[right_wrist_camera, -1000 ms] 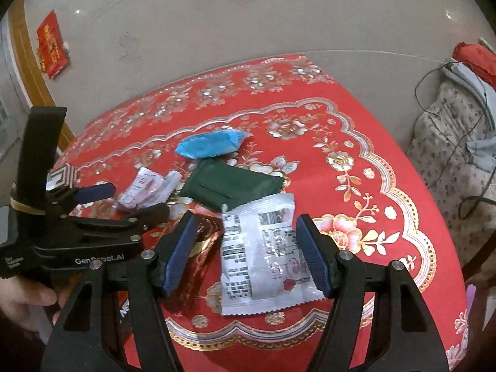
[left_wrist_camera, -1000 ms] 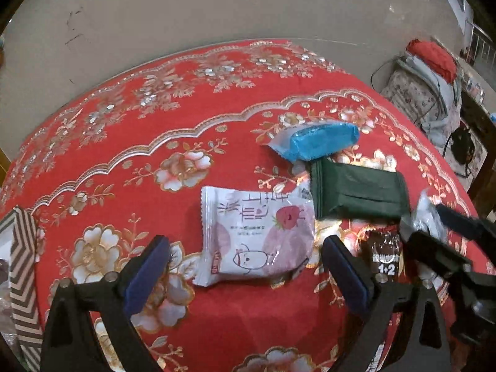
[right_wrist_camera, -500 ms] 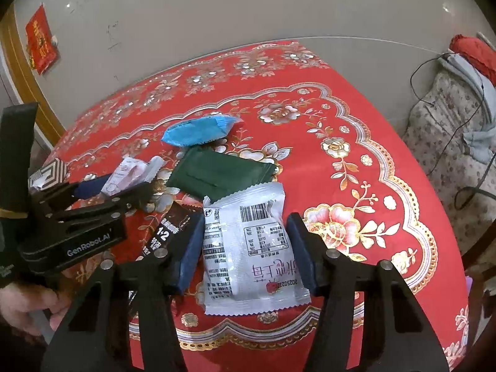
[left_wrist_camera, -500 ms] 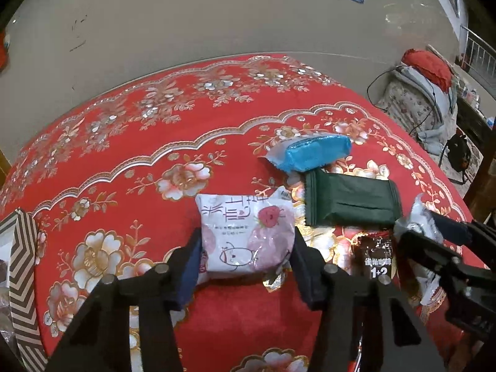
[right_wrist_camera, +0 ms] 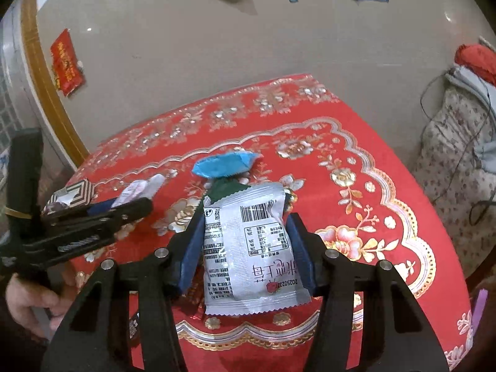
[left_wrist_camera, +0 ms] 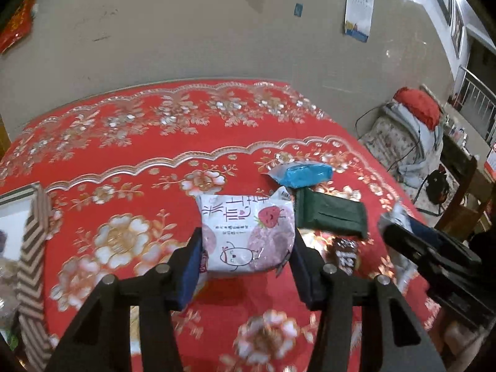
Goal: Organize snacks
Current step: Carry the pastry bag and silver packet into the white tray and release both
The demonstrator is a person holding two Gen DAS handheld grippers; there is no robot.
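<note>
Each gripper (left_wrist_camera: 246,265) (right_wrist_camera: 245,249) was clenched on one snack packet (left_wrist_camera: 246,235) (right_wrist_camera: 251,248), while three packets beyond them remained loose on the bench (left_wrist_camera: 124,167).

We see the strawberry packet (left_wrist_camera: 246,235) lifted above the tablecloth (left_wrist_camera: 130,142), between the left gripper (left_wrist_camera: 246,263) pads. To its right lies the flat pouch (left_wrist_camera: 331,215), with the wrapped bar (left_wrist_camera: 305,173) just behind it and a small sachet (left_wrist_camera: 347,255) before it. The barcode packet (right_wrist_camera: 251,248) sits between the right gripper (right_wrist_camera: 248,248) pads, and a box (left_wrist_camera: 31,248) stands at the table's left edge.
</note>
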